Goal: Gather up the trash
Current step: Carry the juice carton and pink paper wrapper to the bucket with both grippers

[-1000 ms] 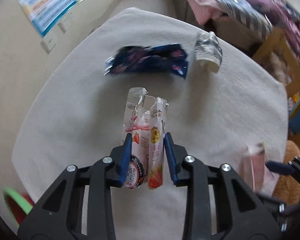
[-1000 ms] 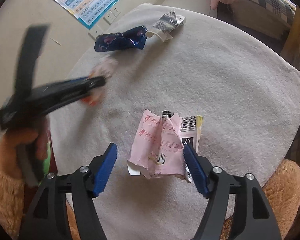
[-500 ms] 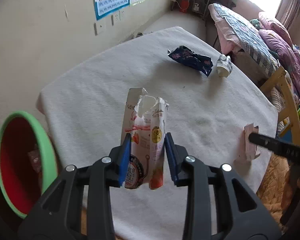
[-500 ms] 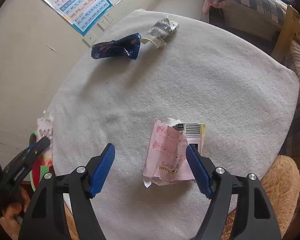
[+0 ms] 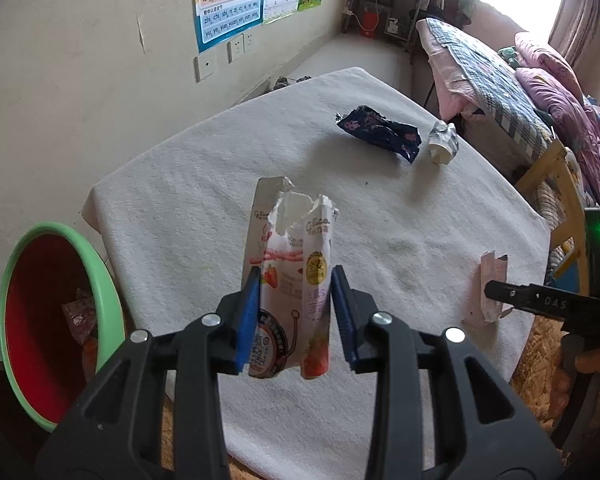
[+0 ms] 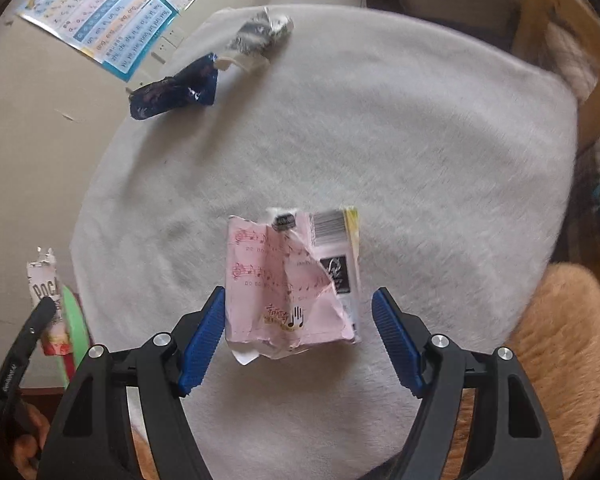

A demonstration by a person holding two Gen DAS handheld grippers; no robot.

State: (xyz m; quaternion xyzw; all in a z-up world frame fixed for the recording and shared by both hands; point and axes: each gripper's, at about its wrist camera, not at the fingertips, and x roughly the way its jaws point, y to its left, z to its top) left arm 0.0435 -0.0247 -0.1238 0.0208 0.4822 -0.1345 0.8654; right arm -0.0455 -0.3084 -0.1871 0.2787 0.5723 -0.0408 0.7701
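The table point(image 5: 188, 184), covered with a white cloth, is taken as the landmark. The left hand-held gripper point(image 5: 296, 316) is clamped on a torn strawberry snack box point(image 5: 290, 276), which is held upright in the air above the table's near edge, with the blue pads pressed against both of its sides. Beside the table's left edge, lower down, a red bin with a green rim point(image 5: 60, 320) is seen, and some wrappers lie inside it. The right hand-held gripper point(image 6: 300, 336) is held over the near part of the table with its jaws apart; they have just been closing, and a crumpled pink wrapper point(image 6: 284, 288) lies on the table between them. One pad is seen close against the wrapper's left side, while the other stands clear of its right side, so no grip is shown. Toward the far side of the table a dark blue wrapper point(image 5: 380, 130) is seen lying on the cloth, and a grey and white wrapper point(image 5: 443, 143) lies just beside it, nearer the table's right edge. In the right wrist view the snack box and the left hand-held gripper are seen off the table's left edge, above the bin's green rim. A poster point(image 5: 228, 0) is hung on the wall beyond the table, and a bed point(image 5: 500, 68) with folded quilts stands past its far right corner.
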